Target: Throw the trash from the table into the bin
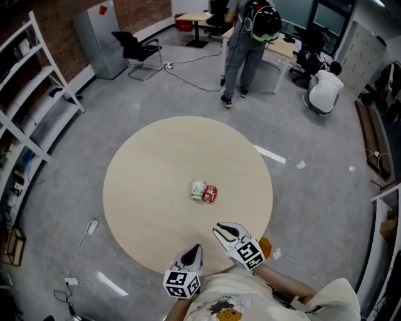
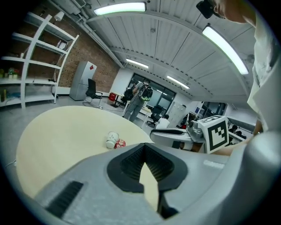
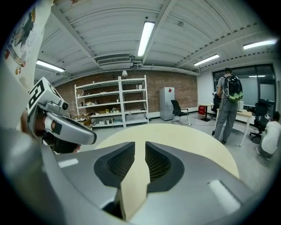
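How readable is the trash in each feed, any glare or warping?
Head view: even light, cup and red item sharp, room edges bowed. Left gripper view: ceiling lights glare, both small but clear. Right gripper view: heavy fisheye, neither in frame.

Bright, even indoor light. Long ceiling light strips above the round table glare almost to pure white in both gripper views. The pale tabletop is evenly lit, and the paper cup and red can at its centre cast only faint shadows. The head view is sharp at the table but bends like a fisheye, so the white shelving to the table's left curves. Both gripper views are round fisheye pictures with black corners. In them, the grey bodies of the left gripper and right gripper are soft and blurred before the table, with a dull sheen.
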Action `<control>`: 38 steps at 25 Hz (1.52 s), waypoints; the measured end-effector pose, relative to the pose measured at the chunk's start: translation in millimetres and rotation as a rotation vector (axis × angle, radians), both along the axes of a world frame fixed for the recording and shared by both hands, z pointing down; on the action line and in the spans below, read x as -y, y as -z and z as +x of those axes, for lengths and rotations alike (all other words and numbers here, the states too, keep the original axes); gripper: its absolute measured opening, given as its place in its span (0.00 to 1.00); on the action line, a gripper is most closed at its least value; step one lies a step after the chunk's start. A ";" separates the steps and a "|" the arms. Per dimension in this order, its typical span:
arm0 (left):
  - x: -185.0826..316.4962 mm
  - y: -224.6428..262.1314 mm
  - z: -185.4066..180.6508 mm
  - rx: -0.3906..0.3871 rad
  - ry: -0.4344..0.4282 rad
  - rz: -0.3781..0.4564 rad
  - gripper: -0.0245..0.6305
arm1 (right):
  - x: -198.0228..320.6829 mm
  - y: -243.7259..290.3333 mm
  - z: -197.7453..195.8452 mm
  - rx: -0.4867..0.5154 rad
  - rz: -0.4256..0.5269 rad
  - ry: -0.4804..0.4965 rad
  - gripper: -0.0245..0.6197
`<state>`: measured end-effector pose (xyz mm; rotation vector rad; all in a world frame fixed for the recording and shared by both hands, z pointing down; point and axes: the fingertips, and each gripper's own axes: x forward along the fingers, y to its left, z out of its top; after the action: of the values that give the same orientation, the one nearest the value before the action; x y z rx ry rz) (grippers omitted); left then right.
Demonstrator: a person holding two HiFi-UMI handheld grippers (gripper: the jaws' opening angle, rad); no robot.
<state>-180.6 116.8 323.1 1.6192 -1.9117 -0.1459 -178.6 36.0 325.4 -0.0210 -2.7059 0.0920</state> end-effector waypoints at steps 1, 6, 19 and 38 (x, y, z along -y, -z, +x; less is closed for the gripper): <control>16.6 9.6 2.3 -0.001 0.001 0.002 0.04 | 20.7 6.1 2.3 -0.008 0.003 -0.004 0.17; 37.0 1.5 -15.3 0.001 0.114 -0.083 0.04 | 67.2 -37.9 -25.5 -0.057 -0.060 0.061 0.26; 15.2 1.4 -48.1 0.058 0.296 -0.206 0.04 | 105.3 -90.1 -103.6 -0.046 -0.028 0.182 0.40; -7.1 -19.8 -44.1 -0.005 0.440 -0.330 0.04 | 110.0 -190.6 -187.1 -0.193 0.223 0.416 0.79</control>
<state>-224.7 123.9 342.9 0.9721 -2.1316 -0.0108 -365.7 -74.1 516.0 -0.4790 -2.4468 -0.3150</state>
